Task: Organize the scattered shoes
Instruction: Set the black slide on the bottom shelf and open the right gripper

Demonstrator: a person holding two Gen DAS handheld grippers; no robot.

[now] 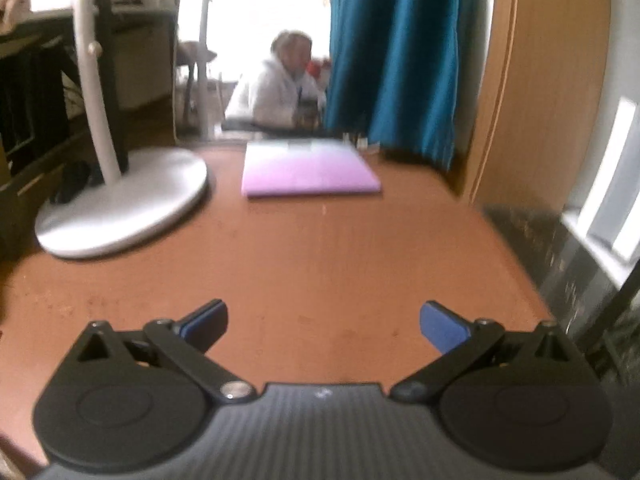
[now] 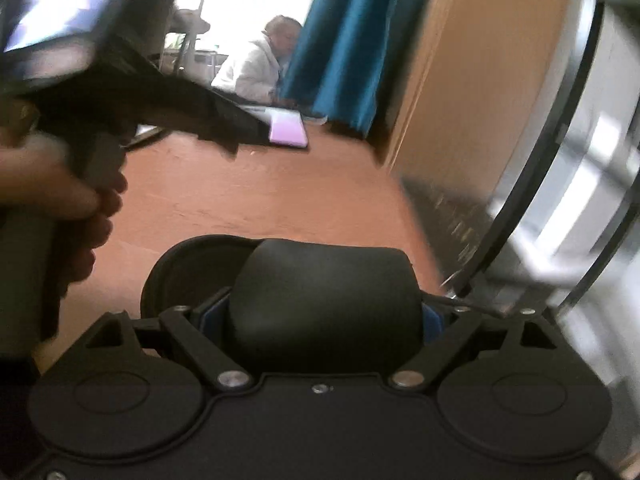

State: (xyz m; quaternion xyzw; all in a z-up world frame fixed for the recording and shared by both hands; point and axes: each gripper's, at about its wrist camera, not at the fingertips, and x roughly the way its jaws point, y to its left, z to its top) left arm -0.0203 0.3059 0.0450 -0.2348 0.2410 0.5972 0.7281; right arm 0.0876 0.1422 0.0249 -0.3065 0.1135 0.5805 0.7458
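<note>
Between the right gripper [image 2: 325, 316] pads, a black shoe [image 2: 326, 300] is clamped crosswise, long axis pointing fwd over the floor [image 2: 248, 196]; left gripper [image 1: 324, 322] wide, empty.

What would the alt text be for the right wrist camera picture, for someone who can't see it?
The right gripper holds a black shoe between its blue pads, above a reddish-brown floor. At left, a person's hand grips the handle of the other gripper. Farther back lie a purple mat and a teal curtain.
</note>
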